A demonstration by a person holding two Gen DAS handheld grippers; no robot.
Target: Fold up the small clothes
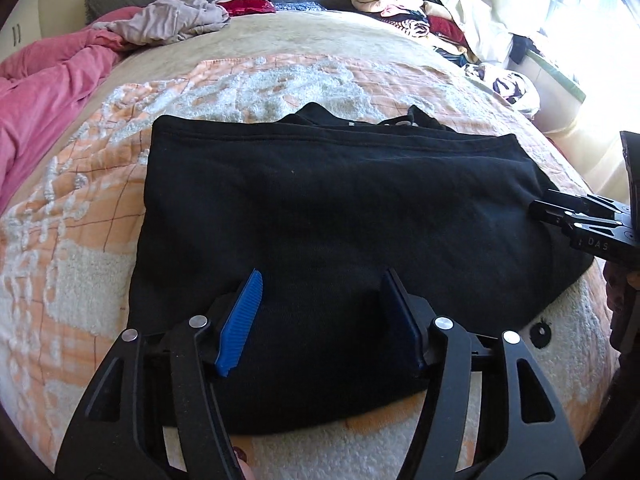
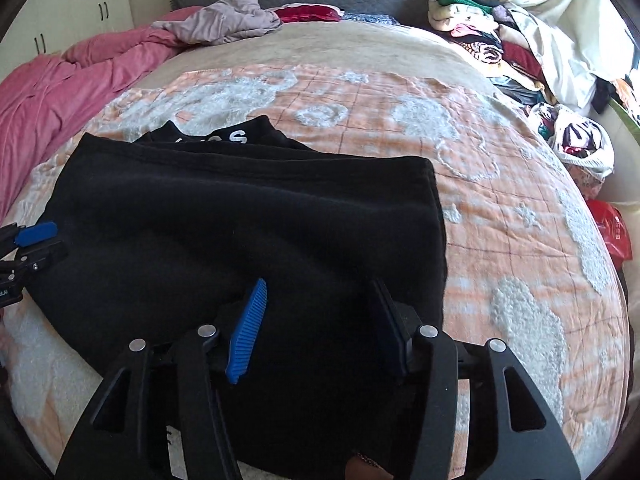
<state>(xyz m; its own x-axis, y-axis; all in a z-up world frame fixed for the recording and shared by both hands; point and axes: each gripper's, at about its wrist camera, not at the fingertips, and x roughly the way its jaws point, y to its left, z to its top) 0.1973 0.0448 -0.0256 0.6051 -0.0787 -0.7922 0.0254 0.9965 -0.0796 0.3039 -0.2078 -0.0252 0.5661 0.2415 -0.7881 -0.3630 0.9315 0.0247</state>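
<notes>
Claw (image 1: 324,300) parted, patterned bedspread (image 1: 80,208), pink duvet (image 1: 44,84)

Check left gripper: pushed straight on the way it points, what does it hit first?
Most likely the black garment: the left gripper angles down at it, open fingers over its near part. Depth is unclear, so contact may already be close.

The right gripper (image 2: 316,328) hangs with jaws apart over a folded black garment (image 2: 240,232) (white lettering showing) on an orange-and-white blanket (image 2: 500,208).
</notes>
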